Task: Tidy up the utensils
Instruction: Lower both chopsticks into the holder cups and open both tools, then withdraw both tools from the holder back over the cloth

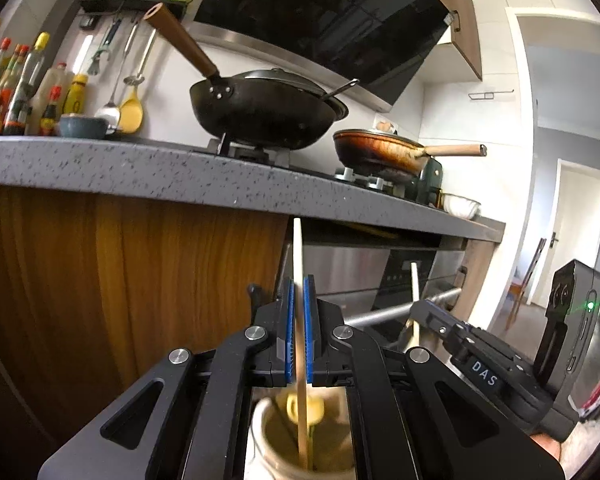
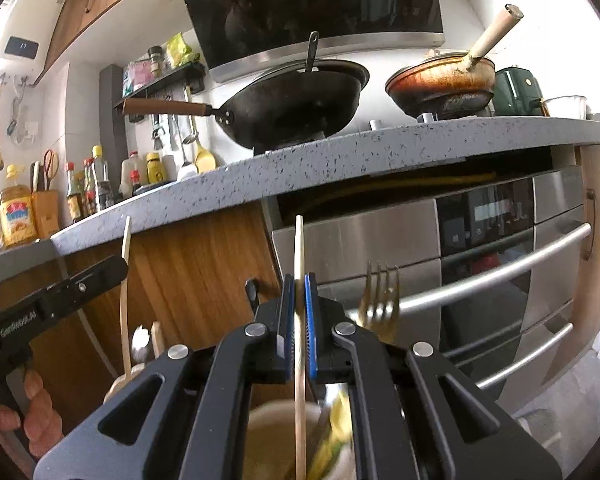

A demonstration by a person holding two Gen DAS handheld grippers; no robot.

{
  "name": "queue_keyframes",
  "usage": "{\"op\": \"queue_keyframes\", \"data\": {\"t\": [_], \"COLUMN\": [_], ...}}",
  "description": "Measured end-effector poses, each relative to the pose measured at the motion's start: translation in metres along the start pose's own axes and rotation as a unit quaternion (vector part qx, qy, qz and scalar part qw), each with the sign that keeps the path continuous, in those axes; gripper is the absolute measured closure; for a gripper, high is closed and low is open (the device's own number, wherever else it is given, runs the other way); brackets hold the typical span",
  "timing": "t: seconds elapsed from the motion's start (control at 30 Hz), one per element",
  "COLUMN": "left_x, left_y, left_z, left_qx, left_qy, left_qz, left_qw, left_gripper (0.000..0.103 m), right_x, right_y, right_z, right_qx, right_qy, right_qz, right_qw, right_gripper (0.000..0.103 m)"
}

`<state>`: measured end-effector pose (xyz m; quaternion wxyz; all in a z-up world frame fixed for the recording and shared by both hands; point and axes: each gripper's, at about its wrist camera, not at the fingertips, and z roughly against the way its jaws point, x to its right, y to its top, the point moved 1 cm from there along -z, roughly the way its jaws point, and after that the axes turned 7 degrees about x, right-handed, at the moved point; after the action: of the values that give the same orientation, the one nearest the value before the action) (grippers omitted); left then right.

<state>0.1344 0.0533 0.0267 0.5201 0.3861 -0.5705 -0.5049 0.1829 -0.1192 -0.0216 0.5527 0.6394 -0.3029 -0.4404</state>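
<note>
Readable text: "DAS" on the right gripper body in the left wrist view; "GenRobot.AI" on the left gripper arm in the right wrist view. Left gripper clenched on a pale wooden chopstick, upright, lower end inside a cream ceramic mug. Right gripper clamps another pale wooden stick over a blurred beige cup. Gold metal fork just beside it, handle hidden. Cup contents blurred, yellow-green. Oven display unreadable.

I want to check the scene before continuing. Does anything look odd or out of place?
Only the fork: it stands tines up behind the right tongs, unlike the chopstick they grip. The left tongs hold another chopstick.
</note>
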Motion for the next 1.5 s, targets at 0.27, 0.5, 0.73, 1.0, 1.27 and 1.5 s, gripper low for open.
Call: {"op": "queue_keyframes", "data": {"t": [0.27,0.5,0.73,1.0,1.27,1.5], "left_x": [0.0,0.001,-0.003,-0.005,0.0,0.019], "left_y": [-0.017,-0.036,-0.039,-0.036,-0.027,-0.048], "left_z": [0.02,0.014,0.014,0.022,0.046,0.065], "left_qx": [-0.033,-0.071,-0.082,-0.082,-0.091,-0.155], "left_qy": [-0.008,-0.005,-0.003,-0.003,0.041,0.07], "left_qz": [0.0,-0.005,0.006,0.014,-0.005,-0.045], "left_qw": [0.9994,0.9974,0.9966,0.9965,0.995,0.9844], "left_gripper": [0.098,0.098,0.098,0.07,0.025,0.011], "right_x": [-0.004,-0.011,-0.006,-0.002,0.02,0.048], "right_y": [-0.011,-0.015,-0.013,-0.005,0.003,-0.021], "right_z": [0.025,0.027,0.025,0.044,0.087,0.122], "right_qx": [-0.053,-0.075,-0.09,-0.091,-0.105,-0.153], "right_qy": [0.021,0.014,0.018,0.011,-0.016,-0.054], "right_qz": [0.016,0.036,0.009,0.0,0.016,0.037], "right_qw": [0.998,0.996,0.996,0.996,0.994,0.986], "right_gripper": [0.098,0.098,0.095,0.061,0.027,0.006]}}
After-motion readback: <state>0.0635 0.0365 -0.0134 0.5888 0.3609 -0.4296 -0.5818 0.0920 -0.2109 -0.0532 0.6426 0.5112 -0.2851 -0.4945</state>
